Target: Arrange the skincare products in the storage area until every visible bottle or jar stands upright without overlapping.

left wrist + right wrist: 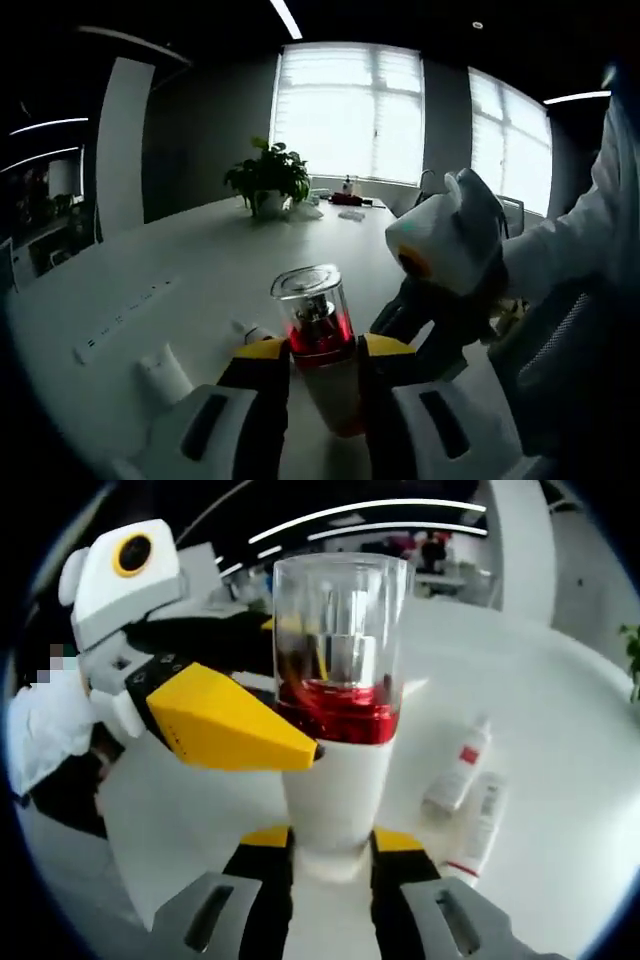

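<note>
Between both jaws, the bottle (338, 730) — base hidden.

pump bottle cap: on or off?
On. The clear cap covers the pump above the red collar of the pump bottle, held between both grippers' fingers.

My left gripper (322, 362) shows two black jaws capped with bright yellow pads, each rising out of a pale grey block with a dark slanted slot in it. My right gripper (330, 855) is built the same: black jaws, yellow tips, grey slotted blocks below. Seen from the right gripper view, the left one's housing is white over black, with a long yellow wedge. My sleeve (560, 250) is white.
</note>
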Motion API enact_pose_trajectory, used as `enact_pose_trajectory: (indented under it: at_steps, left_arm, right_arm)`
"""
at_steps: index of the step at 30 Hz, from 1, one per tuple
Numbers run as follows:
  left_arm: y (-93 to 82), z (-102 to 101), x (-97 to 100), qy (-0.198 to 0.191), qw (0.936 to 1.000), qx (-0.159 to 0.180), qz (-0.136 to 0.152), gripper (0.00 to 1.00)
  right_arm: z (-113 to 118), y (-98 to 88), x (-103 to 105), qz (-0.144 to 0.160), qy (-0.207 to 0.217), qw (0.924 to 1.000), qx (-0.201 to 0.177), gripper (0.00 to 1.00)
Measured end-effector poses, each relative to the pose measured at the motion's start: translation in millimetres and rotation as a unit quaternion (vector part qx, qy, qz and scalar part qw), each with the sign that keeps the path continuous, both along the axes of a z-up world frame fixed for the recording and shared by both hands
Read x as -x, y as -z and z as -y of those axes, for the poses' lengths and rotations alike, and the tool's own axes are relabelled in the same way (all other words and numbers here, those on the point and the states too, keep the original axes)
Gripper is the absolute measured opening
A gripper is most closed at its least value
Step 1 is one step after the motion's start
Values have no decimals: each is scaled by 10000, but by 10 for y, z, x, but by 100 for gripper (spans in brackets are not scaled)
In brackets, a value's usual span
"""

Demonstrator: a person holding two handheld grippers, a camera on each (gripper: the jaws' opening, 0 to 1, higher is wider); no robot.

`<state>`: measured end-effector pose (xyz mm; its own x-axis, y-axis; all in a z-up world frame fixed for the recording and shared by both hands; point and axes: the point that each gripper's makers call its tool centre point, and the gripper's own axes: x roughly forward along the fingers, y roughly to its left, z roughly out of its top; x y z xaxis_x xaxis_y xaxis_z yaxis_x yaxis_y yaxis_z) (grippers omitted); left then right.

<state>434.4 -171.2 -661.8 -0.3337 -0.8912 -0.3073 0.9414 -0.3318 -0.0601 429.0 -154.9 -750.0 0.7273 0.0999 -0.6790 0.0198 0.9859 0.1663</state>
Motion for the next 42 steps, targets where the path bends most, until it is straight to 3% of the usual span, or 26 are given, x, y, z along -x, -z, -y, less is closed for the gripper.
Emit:
enact_pose_trajectory:
  at_steps: [4,7,12,16,20,26,28,29,31,32,42]
  left_arm:
    - [-1,-13,-15,80,9999,-2,89,24]
    - [0,-22,-17,151,9998,-11,154,24]
    - [0,-33,-26,194,9995,18,262,25]
    - [5,-48,-27,245,9993,19,286,24]
    - [10,-74,-18,357,9986,34,397,24]
    - [16,-87,-70,319,9985,39,453,24]
    - [-16,-71,-96,321,9988,85,364,24]
    - [-13,-55,-92,381,9980,157,474,24]
    - [-9,-39,-101,321,9979,182,542,24]
    - [2,-36,-124,257,9986,131,441,24]
    - [-7,-12,-144,236,9984,231,463,24]
  right_arm:
    - [-12,-51,5,63,-15,10000,-40,24]
    - [-38,-34,29,-13,-172,9998,136,24]
    - [-107,76,96,-294,-348,9988,185,27]
    - [-72,169,156,-585,-422,9961,502,20]
    - [-118,245,178,-714,-460,9955,420,21]
    - [-47,226,116,-583,-359,9958,610,17]
    - [-14,232,102,-555,-339,9956,673,10]
    - [-12,233,101,-548,-335,9957,666,9]
    - [-60,242,82,-499,-261,9976,397,11]
    - [-72,247,85,-511,-265,9976,376,11]
    - [-41,249,11,-404,-230,9975,526,8]
